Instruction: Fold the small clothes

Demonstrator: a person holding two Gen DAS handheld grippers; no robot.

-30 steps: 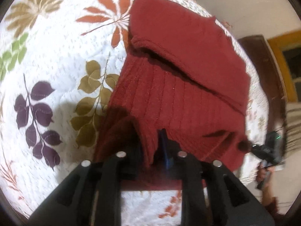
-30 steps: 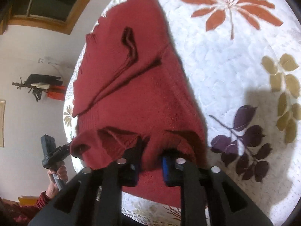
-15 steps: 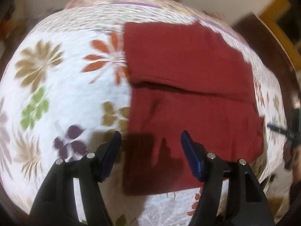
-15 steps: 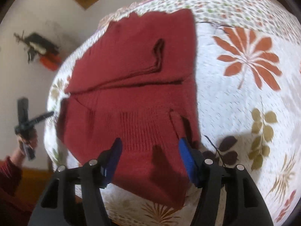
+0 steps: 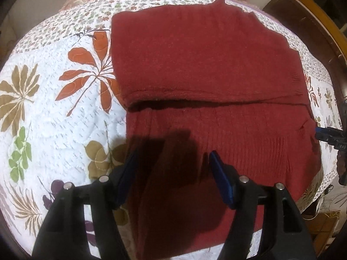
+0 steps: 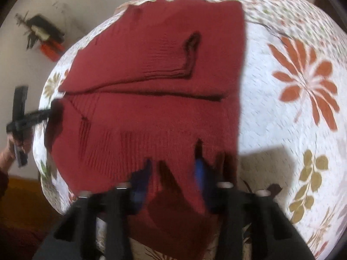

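We see the red knit garment [image 5: 206, 69] lying flat on the leaf-print quilt [image 5: 54, 112], its far half doubled over so that a fold edge crosses ahead of both pairs of fingers. No containers are in view.

Left gripper [image 5: 173, 173]: its blue-padded fingers [image 5: 219, 177] stand wide apart above the near part of the garment, with nothing between them.

Right gripper [image 6: 173, 173]: the fingers [image 6: 200, 171] are parted less widely, and a tongue of the garment's near ribbed hem lies between them. This view is blurred, so we cannot tell whether the pads touch the cloth.

A person's hand [image 6: 13, 145] shows at the left edge of the right wrist view.
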